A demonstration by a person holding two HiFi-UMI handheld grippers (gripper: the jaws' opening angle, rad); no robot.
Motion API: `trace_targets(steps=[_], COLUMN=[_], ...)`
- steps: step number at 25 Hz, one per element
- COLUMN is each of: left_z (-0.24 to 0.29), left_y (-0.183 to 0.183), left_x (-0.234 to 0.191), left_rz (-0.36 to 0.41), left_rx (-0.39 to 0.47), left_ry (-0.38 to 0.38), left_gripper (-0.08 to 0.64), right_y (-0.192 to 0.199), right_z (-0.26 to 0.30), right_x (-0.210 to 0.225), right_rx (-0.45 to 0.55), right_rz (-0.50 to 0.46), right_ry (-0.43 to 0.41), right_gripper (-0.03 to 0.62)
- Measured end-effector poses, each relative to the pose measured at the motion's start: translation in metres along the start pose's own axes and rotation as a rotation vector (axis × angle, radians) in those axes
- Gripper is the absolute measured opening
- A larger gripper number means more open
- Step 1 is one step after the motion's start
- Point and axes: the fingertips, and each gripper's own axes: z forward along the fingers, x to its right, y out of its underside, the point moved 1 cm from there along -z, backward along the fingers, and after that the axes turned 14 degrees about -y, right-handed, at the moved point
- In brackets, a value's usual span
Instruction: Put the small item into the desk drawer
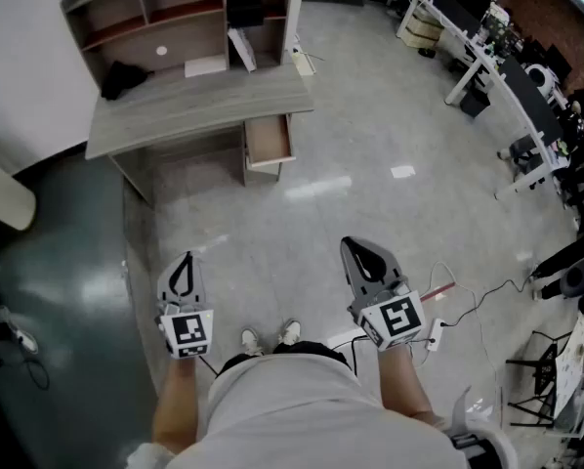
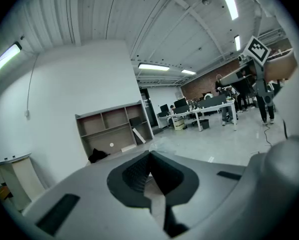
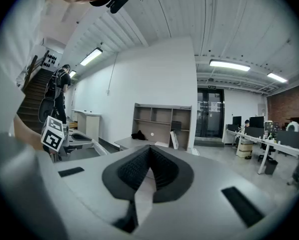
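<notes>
Held low at our waist, the left gripper (image 1: 186, 260) and right gripper (image 1: 350, 247) keep jaws shut and empty, since we stand well back from the desk (image 1: 204, 106), whose drawer (image 1: 269, 141) hangs open ready; the small item probably lies on that desk, though we cannot tell which thing it is.

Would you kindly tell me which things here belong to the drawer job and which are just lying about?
Job: desk, open drawer, left gripper, right gripper (both shut, empty); the small item cannot be picked out.
Lying about: floor cables, office tables, black box on the shelf.
</notes>
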Motion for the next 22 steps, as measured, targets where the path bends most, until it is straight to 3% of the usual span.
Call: trace_targets(steps=[15, 22], left_z=[-0.008, 0.001], left_y=[-0.034, -0.041], left_x=[0.063, 0.053], left_rz=[0.005, 0.039], left_rx=[0.004, -0.016], left_ry=[-0.022, -0.054], left_gripper=[0.018, 0.018], right_y=[0.043, 0.045], right_z=[-0.046, -0.035], right_x=[0.044, 0.071], right_rx=[0.081, 0.099], right_rz=[0.117, 0.156], right_ry=[-0.08, -0.103], right_gripper=[0.023, 0.023])
